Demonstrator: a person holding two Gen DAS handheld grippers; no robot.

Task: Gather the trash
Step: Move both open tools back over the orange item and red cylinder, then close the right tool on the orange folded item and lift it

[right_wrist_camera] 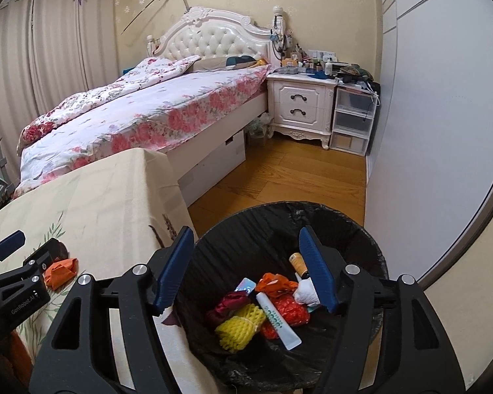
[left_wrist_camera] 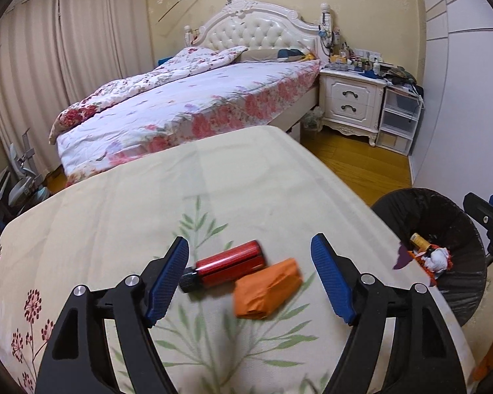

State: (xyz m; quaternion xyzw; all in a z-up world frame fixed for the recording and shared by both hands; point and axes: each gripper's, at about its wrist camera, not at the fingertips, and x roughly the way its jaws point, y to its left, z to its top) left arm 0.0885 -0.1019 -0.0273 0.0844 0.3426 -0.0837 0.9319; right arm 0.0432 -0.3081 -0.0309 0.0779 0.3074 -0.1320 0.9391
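Trash run well advanced; two pieces left on the counter (left_wrist_camera: 121, 203).

Black-lined bin (right_wrist_camera: 374, 259) just beside the counter edge, already holding a yellow foam net (right_wrist_camera: 240, 326), white tube (right_wrist_camera: 277, 320), red and orange wrappers, other scraps; judged mostly done. Right tool (right_wrist_camera: 246, 269) over the bin mouth, blue pads wide apart, gripping nothing. Left tool (left_wrist_camera: 249, 275) low over the floral cloth, likewise spread apart and empty, bracketing what remains: red bottle (left_wrist_camera: 228, 264) with black cap, lying on its side; orange packet (left_wrist_camera: 268, 289) touching it on the right. Both still to be lifted and dropped in.
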